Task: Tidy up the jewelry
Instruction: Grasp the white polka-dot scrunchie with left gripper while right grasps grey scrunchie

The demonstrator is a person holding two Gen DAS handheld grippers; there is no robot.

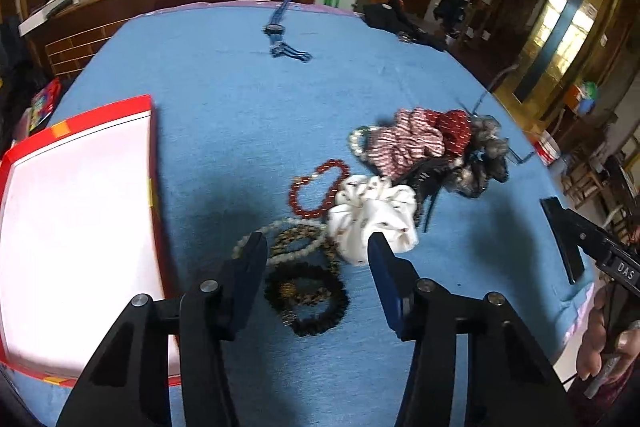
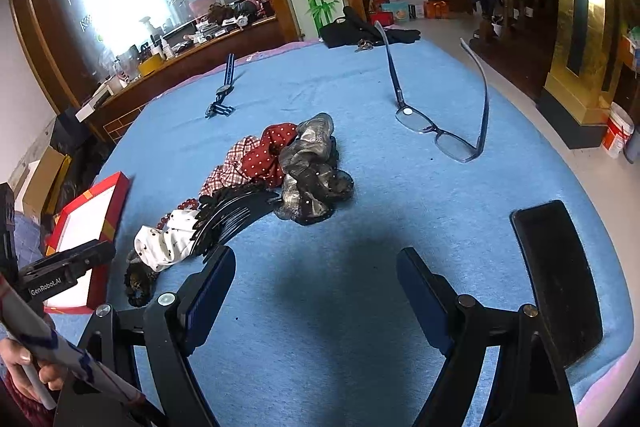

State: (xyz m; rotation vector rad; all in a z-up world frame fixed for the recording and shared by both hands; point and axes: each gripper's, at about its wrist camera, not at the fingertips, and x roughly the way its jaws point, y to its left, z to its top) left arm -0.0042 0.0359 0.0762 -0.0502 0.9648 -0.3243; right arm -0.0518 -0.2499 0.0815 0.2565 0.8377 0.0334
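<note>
- Left claw point(image 1: 316, 247): jaws parted, empty, above bracelets point(image 1: 298, 247) on blue tabletop point(image 1: 224, 115)
- Right claw point(image 2: 316, 267): wide apart, empty
- Red tray point(image 1: 80, 219): at nine o'clock from the bracelets

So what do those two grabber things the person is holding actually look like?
Both are matching black plastic tools. The left gripper and right gripper each end in two flat fingers faced with dark blue pads, hinged on angular black arms with round silver pins. White lettering is printed on their bodies. No cables show, and no clear sleeve is visible.
</note>
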